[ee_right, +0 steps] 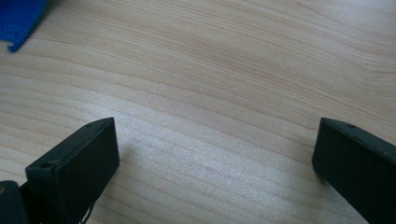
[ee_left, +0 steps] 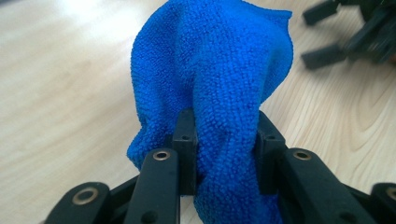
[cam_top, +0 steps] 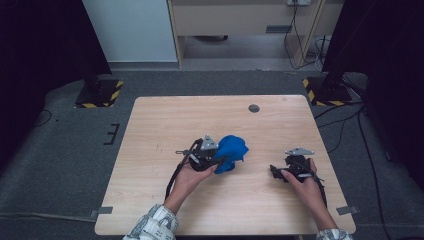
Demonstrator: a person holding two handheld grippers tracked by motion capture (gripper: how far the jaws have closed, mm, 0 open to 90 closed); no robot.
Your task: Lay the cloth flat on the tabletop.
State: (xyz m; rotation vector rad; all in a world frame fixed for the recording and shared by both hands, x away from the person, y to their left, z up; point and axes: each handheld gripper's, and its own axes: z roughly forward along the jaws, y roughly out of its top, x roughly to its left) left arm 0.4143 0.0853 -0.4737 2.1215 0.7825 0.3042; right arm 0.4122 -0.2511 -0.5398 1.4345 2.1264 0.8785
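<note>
While it is bunched into a loose heap near the middle of the table (cam_top: 150,120), the blue cloth (cam_top: 232,152) has no clear long axis from above; in the left gripper view it (ee_left: 219,79) rises as a rumpled fold away from the jaws, its top edge toward the far side of the table. The left gripper (cam_top: 220,161) is clamped on the cloth's near edge, with the fabric pinched between both jaws and bulging out above and below them.

Around the cloth the wooden tabletop lies bare, apart from a small dark round spot (cam_top: 254,108) near the far edge. Beyond the table are two black stands with yellow-and-black striped bases (cam_top: 97,95) on grey carpet.

From the bottom edge the left hand (cam_top: 192,175) reaches in, its patterned sleeve (cam_top: 155,225) at the table's near edge, holding its gripper pointed to the right. The right hand (cam_top: 305,182) holds the right gripper (cam_top: 275,171) well apart from the cloth, pointing left toward it and low over the wood. Its jaws stand wide apart with nothing between them, and a corner of the cloth (ee_right: 18,23) shows at the upper left of the right gripper view.
</note>
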